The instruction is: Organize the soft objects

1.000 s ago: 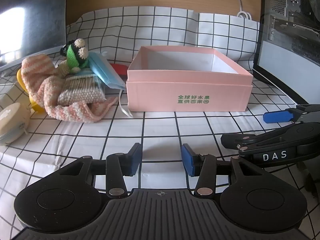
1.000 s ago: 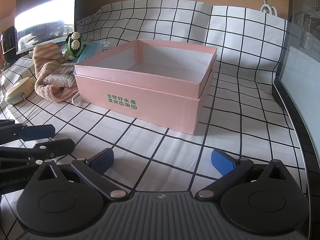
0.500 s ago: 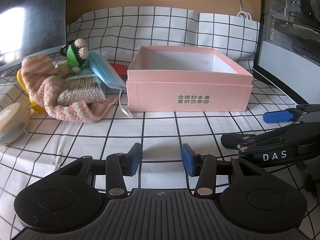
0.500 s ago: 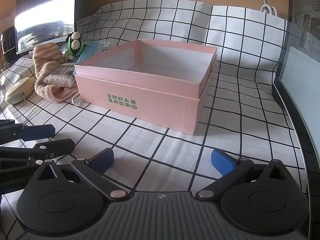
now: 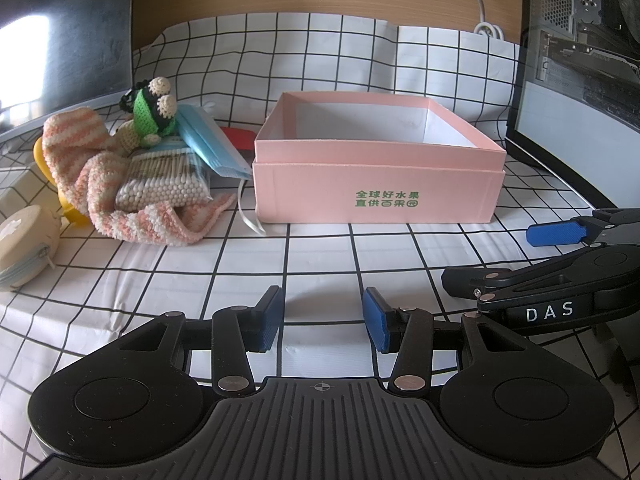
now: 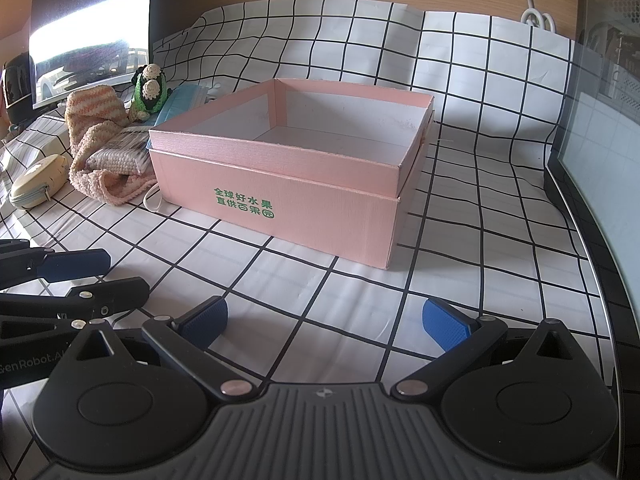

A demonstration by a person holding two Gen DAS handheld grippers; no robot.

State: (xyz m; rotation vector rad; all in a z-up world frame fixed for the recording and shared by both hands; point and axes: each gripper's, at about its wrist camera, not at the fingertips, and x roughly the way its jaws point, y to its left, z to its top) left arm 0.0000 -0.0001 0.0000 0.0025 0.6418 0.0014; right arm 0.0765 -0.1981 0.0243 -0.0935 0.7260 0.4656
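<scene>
Towel lay heaped left of box, empty; likely light, limp, best pinched at a fold. Left gripper and right gripper fingers gaped, holding nothing.

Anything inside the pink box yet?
The open pink cardboard box shows only bare white floor and inner walls. The floor strip behind its near wall is hidden in both views, so something flat there can't be ruled out.

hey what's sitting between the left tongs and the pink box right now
Nothing. In the left wrist view, only bare checkered cloth lies between the left tongs and the pink box. The soft pile sits off to the box's left.
</scene>
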